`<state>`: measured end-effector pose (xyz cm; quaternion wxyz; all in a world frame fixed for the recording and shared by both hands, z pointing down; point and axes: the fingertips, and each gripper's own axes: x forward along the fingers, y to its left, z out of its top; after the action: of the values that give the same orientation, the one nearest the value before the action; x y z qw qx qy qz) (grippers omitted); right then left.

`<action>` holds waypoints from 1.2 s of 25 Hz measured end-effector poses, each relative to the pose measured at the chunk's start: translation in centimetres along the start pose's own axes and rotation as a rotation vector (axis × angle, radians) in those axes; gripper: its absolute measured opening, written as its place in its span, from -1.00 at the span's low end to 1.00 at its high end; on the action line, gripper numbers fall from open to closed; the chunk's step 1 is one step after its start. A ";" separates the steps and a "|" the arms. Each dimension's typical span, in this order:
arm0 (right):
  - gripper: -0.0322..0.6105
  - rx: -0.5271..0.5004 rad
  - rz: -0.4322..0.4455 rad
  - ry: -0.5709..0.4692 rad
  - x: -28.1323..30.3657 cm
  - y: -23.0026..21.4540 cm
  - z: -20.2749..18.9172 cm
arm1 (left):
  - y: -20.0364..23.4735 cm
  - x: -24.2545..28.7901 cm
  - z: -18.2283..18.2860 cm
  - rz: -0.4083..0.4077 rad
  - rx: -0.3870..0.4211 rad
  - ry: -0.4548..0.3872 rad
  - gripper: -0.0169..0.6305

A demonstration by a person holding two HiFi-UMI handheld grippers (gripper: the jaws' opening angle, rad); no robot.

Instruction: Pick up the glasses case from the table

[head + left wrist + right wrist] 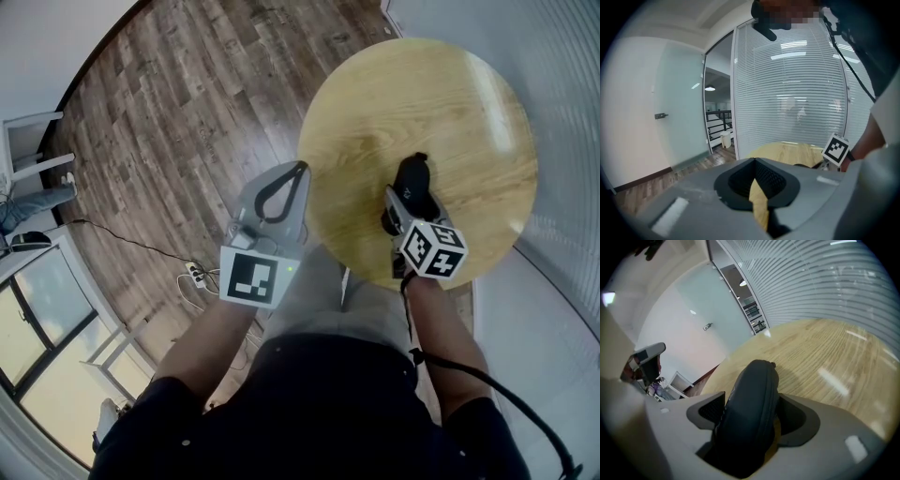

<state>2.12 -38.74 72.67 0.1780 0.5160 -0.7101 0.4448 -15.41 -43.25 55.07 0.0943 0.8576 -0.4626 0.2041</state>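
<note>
The black glasses case (415, 172) lies on the round wooden table (422, 94), near its front edge. My right gripper (405, 195) reaches down over it from the near side. In the right gripper view the case (752, 394) stands on edge between the two grey jaws. My right gripper (754, 411) is open around it, and a gap shows beside the left pad (710, 413). My left gripper (296, 171) hangs off the table's left edge over the floor. Its fingertips meet and nothing is in it. In its own view my left gripper (755, 161) faces the table (787, 150).
Dark wooden floor (169, 122) lies left of the table, with a power strip (195, 274) and a cable on it. A glass wall with blinds (562, 141) runs close along the table's right side. White furniture (28, 150) stands at the far left.
</note>
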 end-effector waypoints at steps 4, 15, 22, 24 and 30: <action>0.17 -0.040 0.041 0.015 0.7 1.1 -0.1 | -0.2 -0.4 0.0 -0.012 -0.002 -0.004 -0.93; 0.07 -0.195 0.024 -0.160 -7.5 2.9 4.4 | -2.2 -1.0 4.8 -0.077 0.021 -0.097 -0.93; 0.07 -0.240 0.001 -0.355 -17.0 4.7 11.6 | -3.3 -3.0 11.0 -0.117 0.093 -0.185 -0.93; 0.07 -0.260 0.011 -0.427 -20.0 5.5 13.5 | -3.8 -3.8 12.8 -0.119 0.094 -0.217 -0.93; 0.07 -0.301 0.013 -0.621 -29.5 7.6 17.7 | -5.8 -6.4 16.3 -0.125 0.064 -0.275 -0.93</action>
<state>10.92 -35.66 38.73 0.0243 0.5901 -0.7913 0.1580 -9.41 -40.95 37.76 0.0154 0.9071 -0.4102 0.0930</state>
